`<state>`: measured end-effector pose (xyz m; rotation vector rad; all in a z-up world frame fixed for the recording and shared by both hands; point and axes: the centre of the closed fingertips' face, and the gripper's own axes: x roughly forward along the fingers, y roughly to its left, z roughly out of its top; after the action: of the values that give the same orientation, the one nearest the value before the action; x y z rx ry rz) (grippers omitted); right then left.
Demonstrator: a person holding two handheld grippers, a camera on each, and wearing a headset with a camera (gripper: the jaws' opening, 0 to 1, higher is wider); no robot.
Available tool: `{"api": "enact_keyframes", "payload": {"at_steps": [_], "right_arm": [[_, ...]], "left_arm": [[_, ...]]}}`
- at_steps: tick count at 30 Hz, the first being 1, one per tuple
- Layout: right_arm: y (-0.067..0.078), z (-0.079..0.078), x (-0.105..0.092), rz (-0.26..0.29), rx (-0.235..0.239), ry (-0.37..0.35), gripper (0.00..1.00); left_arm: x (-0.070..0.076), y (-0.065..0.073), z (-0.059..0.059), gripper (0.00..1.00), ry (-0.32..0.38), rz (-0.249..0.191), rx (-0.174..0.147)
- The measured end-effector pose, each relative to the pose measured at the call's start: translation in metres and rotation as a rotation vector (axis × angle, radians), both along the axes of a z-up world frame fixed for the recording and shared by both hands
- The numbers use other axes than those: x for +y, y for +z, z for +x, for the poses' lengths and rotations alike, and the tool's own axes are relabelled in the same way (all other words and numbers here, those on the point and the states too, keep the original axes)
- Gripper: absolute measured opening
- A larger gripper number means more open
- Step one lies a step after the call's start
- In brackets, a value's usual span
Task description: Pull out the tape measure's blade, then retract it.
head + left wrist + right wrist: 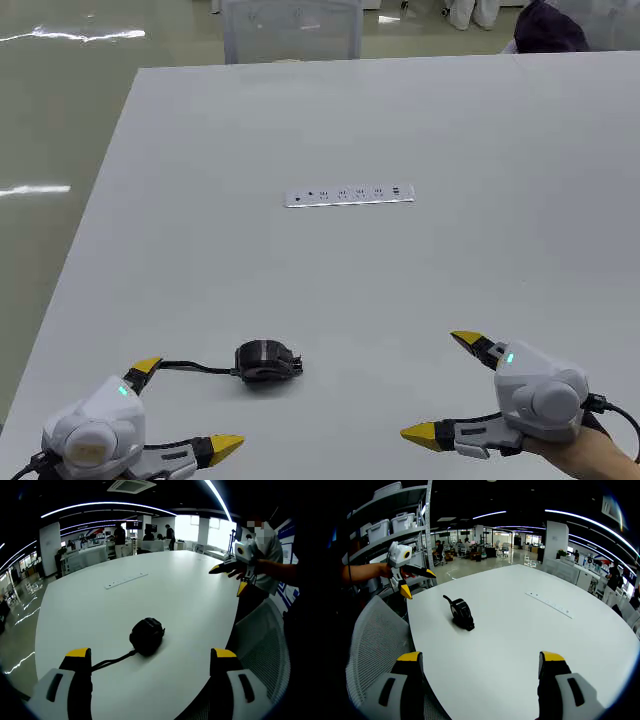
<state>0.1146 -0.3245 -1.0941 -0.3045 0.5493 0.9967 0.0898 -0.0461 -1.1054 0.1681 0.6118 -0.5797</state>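
The tape measure [267,361] lies on the tabletop [420,120] near the front edge, toward the left side. We see its black strap [190,367] trailing left. The left gripper [185,403] is just beside it, fingers spread wide, holding nothing. The right gripper [441,386] is well apart along the front edge, fingers spread wide too, holding nothing. A power strip [350,195] lies mid-tabletop.
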Motion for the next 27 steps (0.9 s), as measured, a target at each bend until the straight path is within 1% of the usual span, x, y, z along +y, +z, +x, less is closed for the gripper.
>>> {"api": "enact_keyframes", "payload": {"at_steps": [14, 27], "right_arm": [[0.0003, -0.0008, -0.0025, -0.002, 0.000, -0.002, 0.96], [-0.0005, -0.0001, -0.0042, -0.006, 0.005, 0.012, 0.94]], "left_arm": [[-0.0032, 0.0014, -0.0004, 0.98, -0.014, 0.004, 0.001], [-0.0053, -0.0004, 0.0025, 0.97, -0.034, 0.019, 0.007]]}}
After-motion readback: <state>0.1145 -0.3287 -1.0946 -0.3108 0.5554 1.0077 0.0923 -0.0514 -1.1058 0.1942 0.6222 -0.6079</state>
